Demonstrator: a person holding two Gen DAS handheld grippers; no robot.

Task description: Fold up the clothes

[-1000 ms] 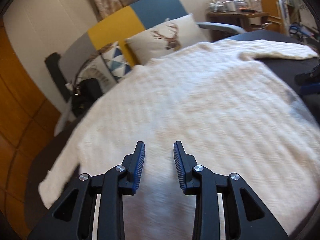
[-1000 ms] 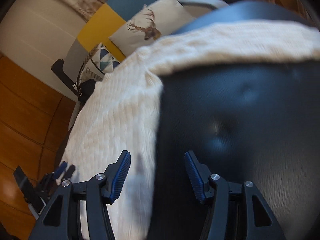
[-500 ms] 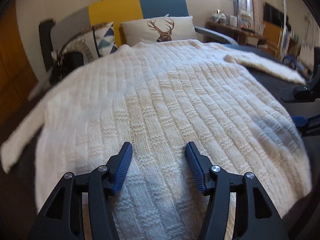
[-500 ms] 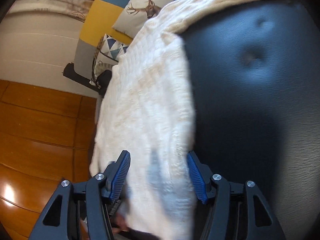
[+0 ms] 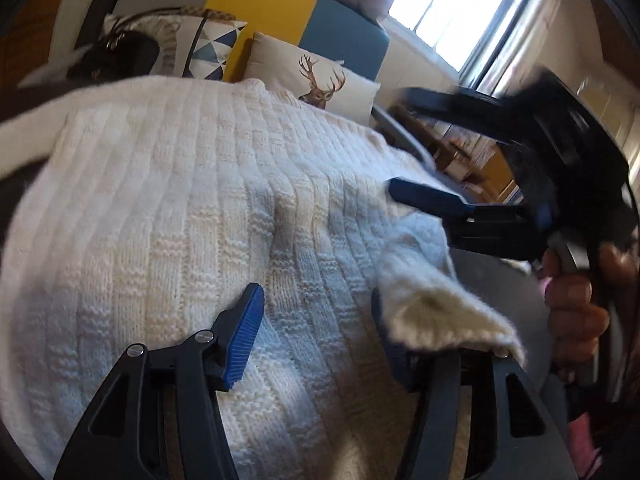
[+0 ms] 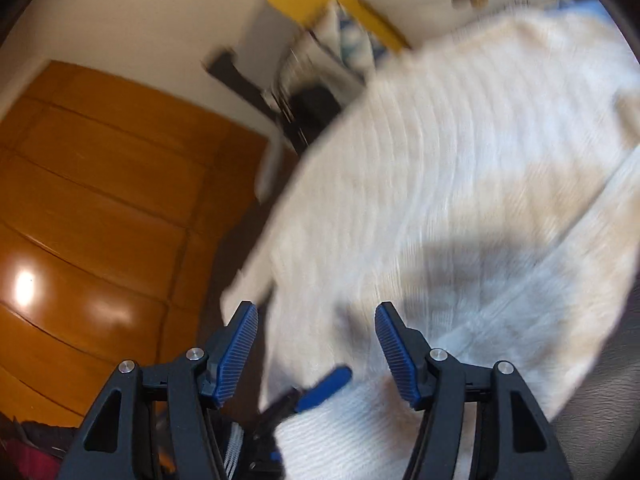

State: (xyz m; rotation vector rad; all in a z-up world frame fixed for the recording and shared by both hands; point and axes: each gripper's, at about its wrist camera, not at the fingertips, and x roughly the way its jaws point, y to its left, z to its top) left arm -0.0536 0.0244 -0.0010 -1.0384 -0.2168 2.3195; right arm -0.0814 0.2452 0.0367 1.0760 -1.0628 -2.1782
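With both claws, left claw [image 5: 316,320] and right claw [image 6: 316,336], spread apart, slide one finger beneath the cream ribbed-knit sweater's [image 5: 180,208] raised corner before closing.

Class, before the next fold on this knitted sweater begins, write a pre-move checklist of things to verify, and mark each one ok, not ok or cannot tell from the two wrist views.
1. Left gripper open over the sweater: ok, fingers spread wide.
2. Left gripper has cloth in its grip: not ok; a lifted sweater corner drapes over one finger, unclamped.
3. Right gripper open: ok.
4. Right gripper clamping the sweater: not ok in the right wrist view; cloth only lies below its open fingers.
5. Grippers apart from each other: cannot tell; they sit close, and the right wrist view is blurred.
6. Sweater body spread flat: ok, apart from the raised corner.
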